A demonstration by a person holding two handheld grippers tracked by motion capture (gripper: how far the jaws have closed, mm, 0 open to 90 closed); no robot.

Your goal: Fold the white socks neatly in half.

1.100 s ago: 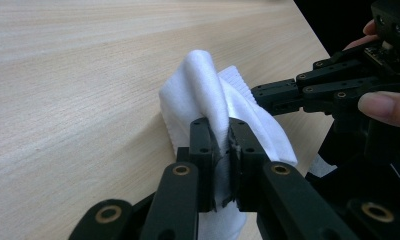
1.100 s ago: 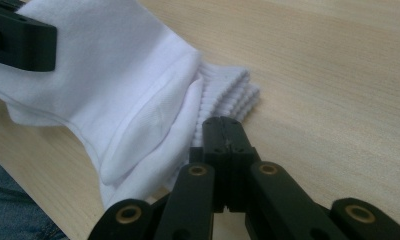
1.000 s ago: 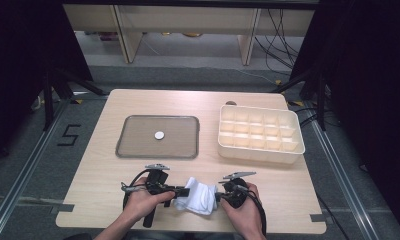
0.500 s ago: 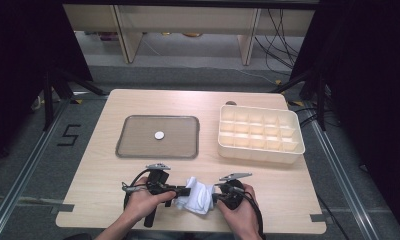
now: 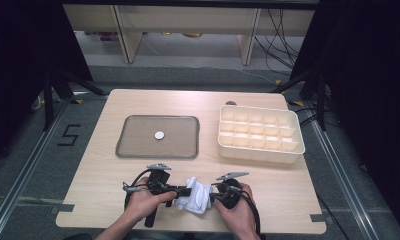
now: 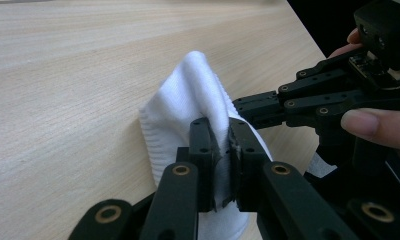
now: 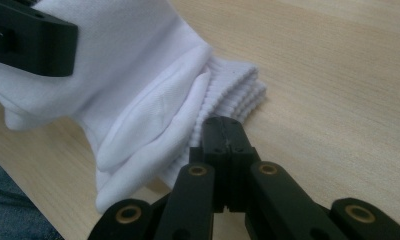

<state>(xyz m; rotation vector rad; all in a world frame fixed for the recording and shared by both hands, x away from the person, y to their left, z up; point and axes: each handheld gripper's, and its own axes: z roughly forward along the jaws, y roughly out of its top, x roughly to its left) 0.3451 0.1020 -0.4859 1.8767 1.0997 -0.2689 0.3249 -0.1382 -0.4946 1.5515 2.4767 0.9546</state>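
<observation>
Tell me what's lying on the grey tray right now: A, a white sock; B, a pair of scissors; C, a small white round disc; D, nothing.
C: in the high view a small white round disc lies alone near the middle of the grey tray, while the white sock is off the tray, at the table's near edge between the two grippers.

The small white disc (image 5: 159, 135) on the tray (image 5: 128, 148) — too small to identify.
</observation>
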